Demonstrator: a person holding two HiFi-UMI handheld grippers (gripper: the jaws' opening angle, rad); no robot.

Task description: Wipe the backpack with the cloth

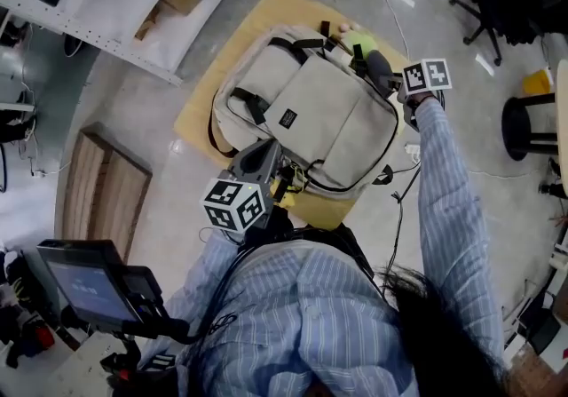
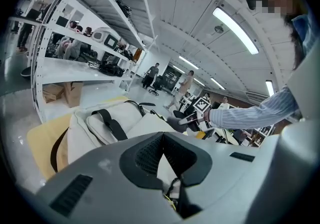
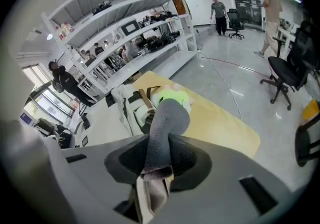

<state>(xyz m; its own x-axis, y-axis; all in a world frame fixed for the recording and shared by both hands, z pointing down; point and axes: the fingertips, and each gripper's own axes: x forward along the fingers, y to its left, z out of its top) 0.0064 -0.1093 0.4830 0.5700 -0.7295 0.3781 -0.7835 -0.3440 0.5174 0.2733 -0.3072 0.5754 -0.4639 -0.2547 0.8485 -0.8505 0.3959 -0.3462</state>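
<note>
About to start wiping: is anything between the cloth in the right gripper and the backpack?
Nothing visible: the cloth in the right gripper hangs over the backpack near its top; a green thing lies beyond.

Backpack [image 1: 311,115] on table [image 1: 266,9], cloth [image 1: 377,67] on its far corner, shelving [image 1: 106,31] left.

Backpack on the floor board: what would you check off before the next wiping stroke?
1. Grey cloth clamped in right gripper: ok.
2. Left gripper pinching beige fabric backpack to steady it: ok.
3. Cloth pressed against backpack: cannot tell.
4. Backpack lying flat on yellowish wooden board: ok.
5. Stroke path clear: not ok, a lime-green object sits just past the cloth.
</note>
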